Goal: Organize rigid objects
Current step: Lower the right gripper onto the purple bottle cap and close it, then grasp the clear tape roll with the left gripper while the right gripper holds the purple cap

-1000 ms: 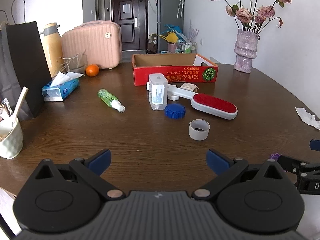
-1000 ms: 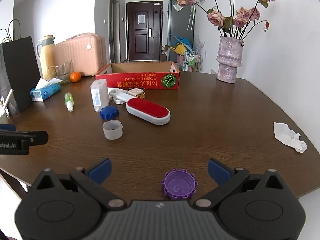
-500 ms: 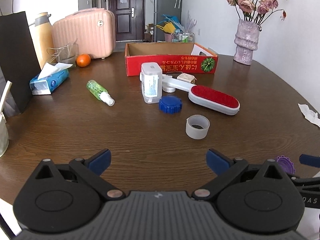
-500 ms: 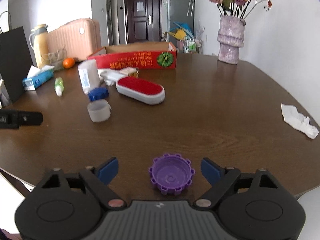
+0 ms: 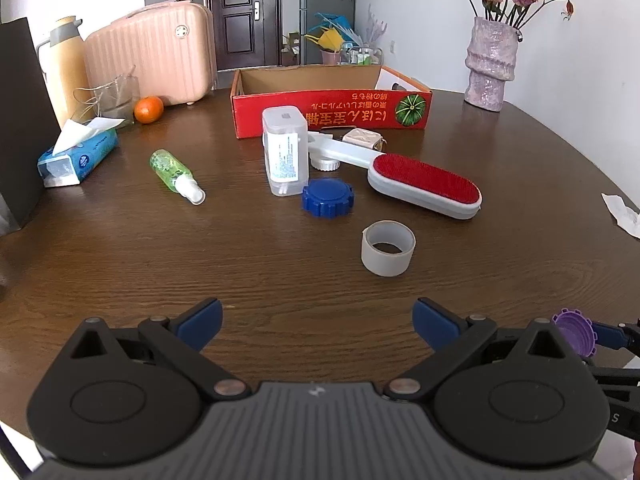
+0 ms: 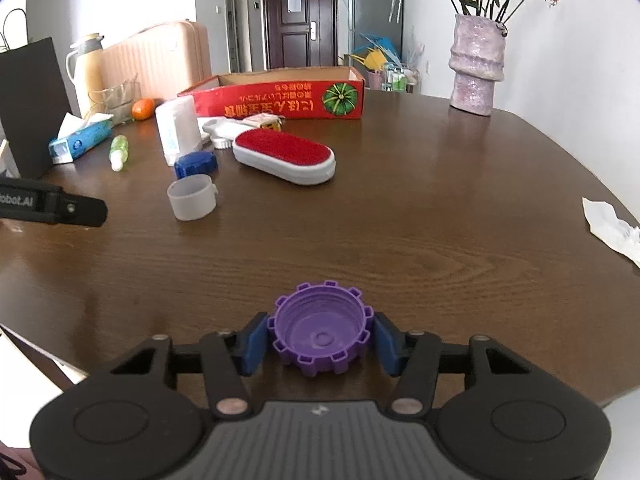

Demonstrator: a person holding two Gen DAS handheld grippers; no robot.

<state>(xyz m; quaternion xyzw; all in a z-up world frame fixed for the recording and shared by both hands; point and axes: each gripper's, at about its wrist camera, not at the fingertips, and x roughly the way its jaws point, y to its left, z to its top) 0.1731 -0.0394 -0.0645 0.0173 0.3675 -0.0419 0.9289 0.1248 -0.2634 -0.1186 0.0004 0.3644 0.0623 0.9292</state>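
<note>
Sitting between the right claw's [image 6: 320, 339] pads: purple cap [image 6: 320, 330].

The left gripper [image 5: 316, 318] is seen with its blue-padded fingers [image 5: 200, 318] spread wide above the bare wooden table [image 5: 160, 248], nothing being held between them. The red cardboard box [image 5: 332, 110] is taken as landmark. Directly in front of it a clear rectangular container [image 5: 285, 152] stands upright, with a blue ridged cap [image 5: 327, 197] just beside its base. A red-faced lint brush [image 5: 424, 186] lies in front of the box towards the right. Nearer the camera a grey tape ring [image 5: 388, 248] is found. Left of the box lie a green spray bottle [image 5: 176, 176] and an orange [image 5: 148, 109]. At the lower right edge a purple cap [image 5: 576, 332] is partly visible, touched by a blue pad of the right gripper [image 5: 600, 338].
</note>
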